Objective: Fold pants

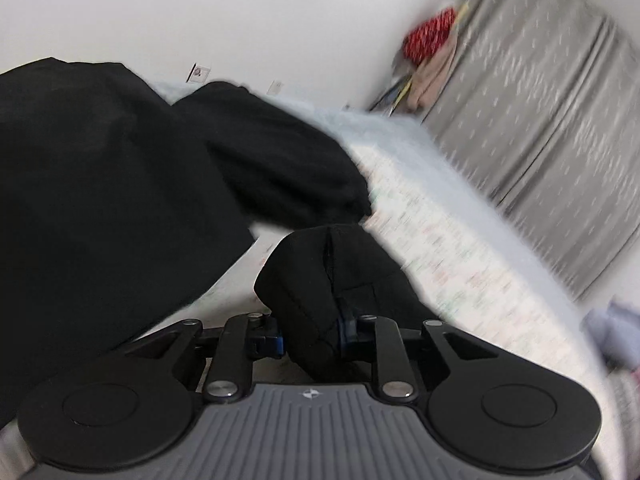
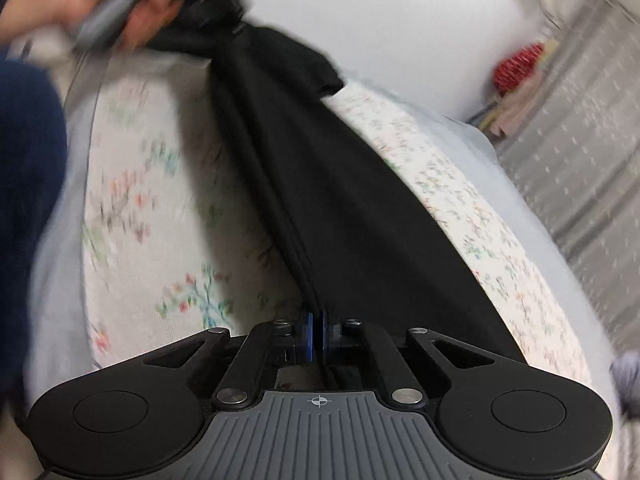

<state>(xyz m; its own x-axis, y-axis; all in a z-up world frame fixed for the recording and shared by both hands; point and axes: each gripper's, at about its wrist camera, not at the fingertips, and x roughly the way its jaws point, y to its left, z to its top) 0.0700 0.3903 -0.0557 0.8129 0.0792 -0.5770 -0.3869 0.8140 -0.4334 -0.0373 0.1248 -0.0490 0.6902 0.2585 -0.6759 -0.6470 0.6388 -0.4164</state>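
- The black pants lie stretched across a bed with a floral sheet, running in the right wrist view from 6 o'clock up toward 11 o'clock.
- The right gripper is closed down narrow on a thin fold of the fabric at the near end; the cloth runs taut away from it.
- The left gripper is clamped on a thick bunched wad of the pants, its jaws held partly apart by the bulk. In the right wrist view it appears at 11 o'clock, gripped by the person's hand.
- The rest of the pants hangs as dark masses at 9 to 11 o'clock in the left wrist view.
- Risk: the right gripper's hold looks like a thin pinch on a seam edge; pulling harder could slip the cloth free.
- Risk: the left gripper's wad probably takes in several layers, so a fold laid from it may come out lumpy or skewed.
- Both views are smeared; fast motion could drag the sheet along.
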